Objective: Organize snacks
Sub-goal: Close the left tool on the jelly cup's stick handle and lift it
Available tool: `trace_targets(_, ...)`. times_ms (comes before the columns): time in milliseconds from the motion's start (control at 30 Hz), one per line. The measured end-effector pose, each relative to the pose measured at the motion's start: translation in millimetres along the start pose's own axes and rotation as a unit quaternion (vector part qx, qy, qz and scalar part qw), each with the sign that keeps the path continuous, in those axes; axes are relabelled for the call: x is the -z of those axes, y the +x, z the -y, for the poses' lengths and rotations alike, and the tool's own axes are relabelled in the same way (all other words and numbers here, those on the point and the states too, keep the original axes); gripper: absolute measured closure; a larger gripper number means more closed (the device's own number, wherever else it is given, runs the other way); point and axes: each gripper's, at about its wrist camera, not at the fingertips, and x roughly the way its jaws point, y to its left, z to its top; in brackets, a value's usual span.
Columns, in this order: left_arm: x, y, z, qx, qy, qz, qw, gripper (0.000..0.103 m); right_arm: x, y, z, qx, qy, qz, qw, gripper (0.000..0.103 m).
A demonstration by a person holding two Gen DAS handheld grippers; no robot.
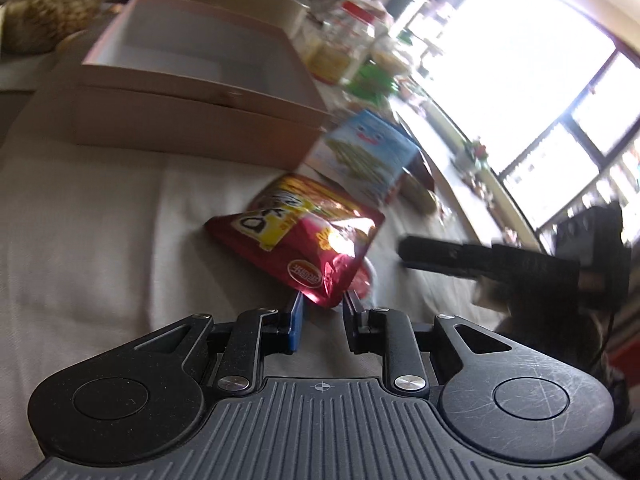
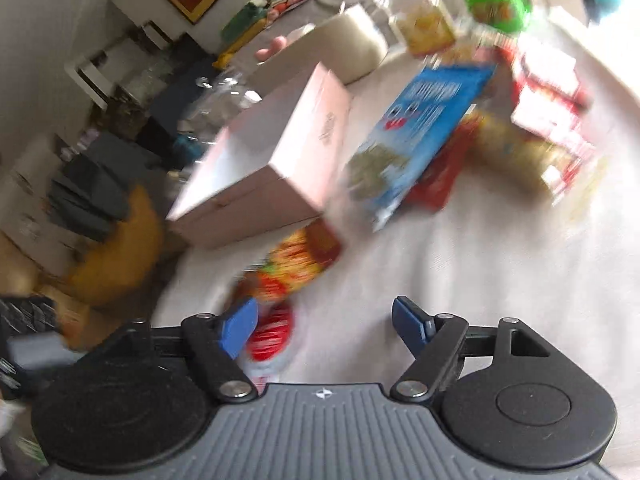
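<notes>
My left gripper (image 1: 322, 304) is shut on the corner of a red snack bag (image 1: 304, 232) and holds it above the white cloth. An open pink box (image 1: 200, 92) lies behind it, with its inside bare. A blue snack box (image 1: 364, 156) leans beside the pink box. My right gripper (image 2: 324, 320) is open and empty over the cloth; its dark body shows in the left wrist view (image 1: 500, 264). In the right wrist view the red bag (image 2: 296, 256) is blurred, in front of the pink box (image 2: 276, 152) and the blue box (image 2: 416, 136).
A small red and white packet (image 2: 272, 336) lies by the right gripper's left finger. Jars (image 2: 424, 20), a green packet (image 2: 496, 4) and red and yellow packs (image 2: 548, 120) crowd the far side. A white box (image 2: 340, 48) stands behind the pink one.
</notes>
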Motion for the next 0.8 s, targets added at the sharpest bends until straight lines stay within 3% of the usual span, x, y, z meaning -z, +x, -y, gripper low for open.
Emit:
trace_targets(33,-1,1,-4,-0.002,-0.014,0.003,0.9999,0.078,1,-3,-3,0.030,-0.022,0.007,0.999,0.017)
trace_targets(100,-6,8,-10,-0.008,-0.036,0.004,0.9993,0.078,3,-4,-6,0.081,-0.053,0.013,0.995,0.015)
trace_targets(167,-14,17,-11,-0.002,-0.041,0.004,0.9991,0.077,7,-4,-1,0.100,-0.060,0.004,0.993,0.015)
trace_targets(333,-33,47,14,0.016,0.010,-0.007,0.9998,0.077,14,-16,7,0.080,-0.050,0.006,0.996,0.011)
trace_targets(467,-31,56,28,-0.005,0.061,-0.017,0.9980,0.077,22,-18,9,0.053,-0.040,-0.002,0.998,0.000)
trace_targets(533,-26,47,26,-0.006,0.062,-0.011,0.9980,0.077,28,-22,8,0.050,-0.027,0.018,0.998,0.000)
trace_targets(667,-17,29,15,0.009,0.042,-0.007,0.9991,0.077,40,-22,-1,0.052,-0.082,0.024,0.995,0.000)
trace_targets(800,-15,35,19,0.003,0.047,-0.021,0.9987,0.077,34,-25,-6,0.049,-0.070,0.043,0.995,0.000)
